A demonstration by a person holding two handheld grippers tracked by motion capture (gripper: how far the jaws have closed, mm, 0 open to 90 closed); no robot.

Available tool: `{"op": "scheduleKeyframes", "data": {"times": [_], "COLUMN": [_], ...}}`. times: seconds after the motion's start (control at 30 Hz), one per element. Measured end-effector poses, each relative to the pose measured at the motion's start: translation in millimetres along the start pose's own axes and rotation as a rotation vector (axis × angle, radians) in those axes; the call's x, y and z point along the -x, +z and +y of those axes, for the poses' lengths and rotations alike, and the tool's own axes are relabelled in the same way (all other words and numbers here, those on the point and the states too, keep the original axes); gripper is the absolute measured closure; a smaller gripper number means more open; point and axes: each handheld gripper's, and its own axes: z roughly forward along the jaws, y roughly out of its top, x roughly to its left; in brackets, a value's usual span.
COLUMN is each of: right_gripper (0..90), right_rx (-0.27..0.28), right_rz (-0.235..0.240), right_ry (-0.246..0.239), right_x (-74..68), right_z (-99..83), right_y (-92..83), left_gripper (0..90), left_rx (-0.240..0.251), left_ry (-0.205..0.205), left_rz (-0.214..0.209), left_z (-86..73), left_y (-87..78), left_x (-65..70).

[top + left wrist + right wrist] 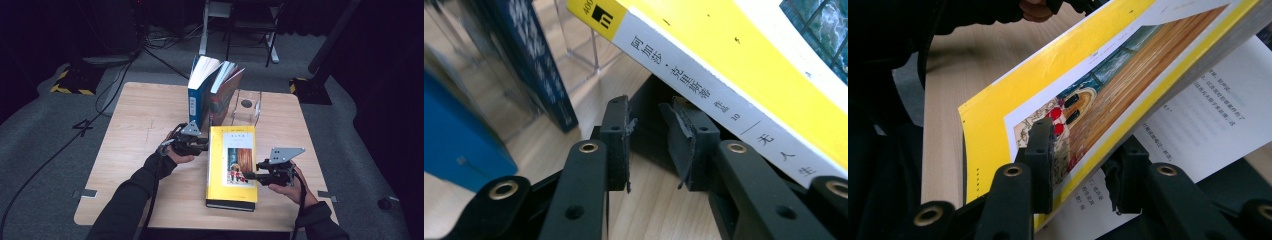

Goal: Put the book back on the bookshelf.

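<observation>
Fig.: two-handed pickup of the yellow book (232,165), which lay flat near the middle of the bench (140,130), just in front of the upright blue book (198,95), the red book (225,92) and the clear stand (246,107).

Technique (judged): both sides should rise together w/ the book kept level. The cover-side grip ought to take in more pages than the cover alone, else the book would fall open. It then wants tipping upright before it nears the standing vols.

Right gripper (1079,172): jaws narrowed to approx. a thin wedge, one above the cover, one beneath the front cover and a few pages; the cover was held, curled up off the page below.

Left gripper (651,145): jaws part-closed at the spine edge, right jaw tucked under the raised spine, left jaw clear of it; nothing seen pinched betw. the pads (618,142).
</observation>
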Motion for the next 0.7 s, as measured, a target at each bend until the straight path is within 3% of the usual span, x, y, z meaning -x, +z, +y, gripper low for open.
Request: {"op": "scheduleKeyframes", "data": {"times": [0.2, 0.4, 0.5, 0.7], "right_gripper": [67.0, 61.0, 60.6, 64.1], "right_rx": [0.065, 0.068, 0.044, 0.072], "right_rz": [-0.002, 0.000, -0.029, -0.048], "right_ry": [-0.052, -0.071, -0.067, -0.062], "right_x": [-4.7, -6.3, -6.6, -4.7], "right_z": [1.8, 6.8, 10.1, 17.7], "right_y": [-12.0, -15.3, -11.7, -10.4], "left_gripper": [84.2, 84.8, 86.0, 87.1], "left_rx": [0.042, 0.066, 0.078, 0.082], "left_ry": [0.056, 0.052, 0.065, 0.106], "left_rz": [0.004, -0.033, -0.036, -0.034], "left_z": [16.7, 23.5, 25.4, 36.2], "left_y": [-8.0, -6.7, -8.1, -12.9], "left_x": [11.5, 14.0, 16.9, 22.9]}}
